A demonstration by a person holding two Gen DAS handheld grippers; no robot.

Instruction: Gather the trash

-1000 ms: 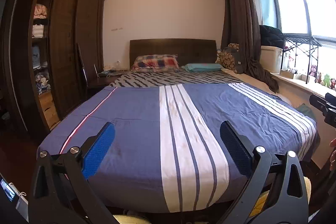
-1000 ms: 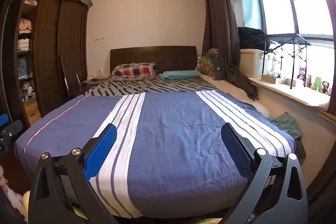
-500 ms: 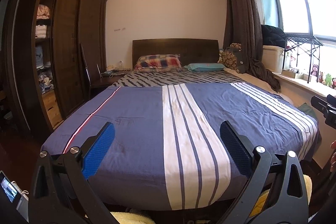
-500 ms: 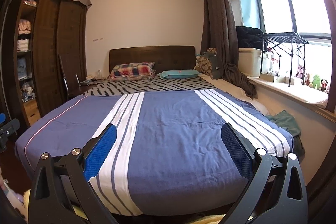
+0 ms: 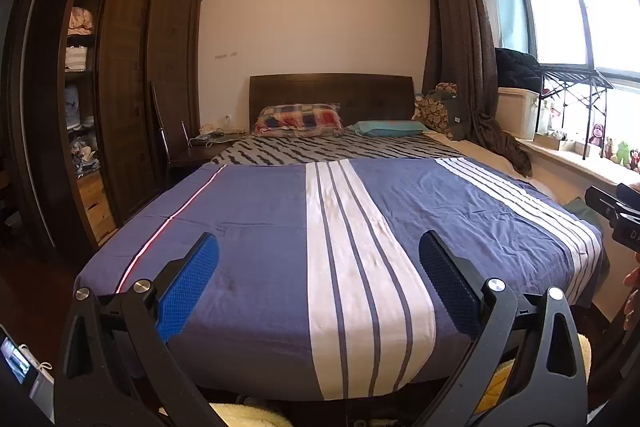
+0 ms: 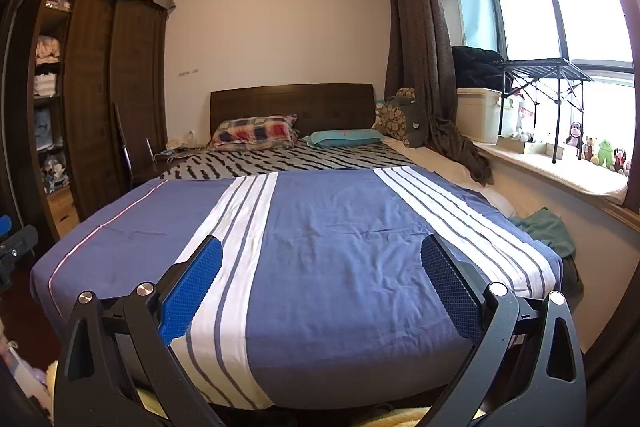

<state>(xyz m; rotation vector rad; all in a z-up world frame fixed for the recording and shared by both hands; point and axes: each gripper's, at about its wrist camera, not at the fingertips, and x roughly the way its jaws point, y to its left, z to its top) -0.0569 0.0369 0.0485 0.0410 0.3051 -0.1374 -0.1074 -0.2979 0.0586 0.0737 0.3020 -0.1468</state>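
No trash shows in either view. My left gripper [image 5: 319, 269] is open at the foot of a bed, blue-padded fingers wide apart with nothing between them. My right gripper [image 6: 322, 273] is open too, held beside it and empty. Both point along the bed, which wears a blue cover with white stripes [image 5: 352, 247] [image 6: 340, 227]. The right gripper's body [image 5: 618, 213] shows at the right edge of the left wrist view, and the left gripper's body [image 6: 14, 247] at the left edge of the right wrist view.
A dark wardrobe with open shelves [image 5: 100, 87] stands left of the bed. A plaid pillow [image 5: 300, 119], a teal pillow [image 5: 386, 127] and a headboard sit at the far end. A window sill with toys [image 6: 592, 151], a curtain [image 6: 424, 47] and green cloth [image 6: 548, 227] lie right.
Both views have drifted slightly, the left one a little leftward and back. Both grippers stay open and empty.
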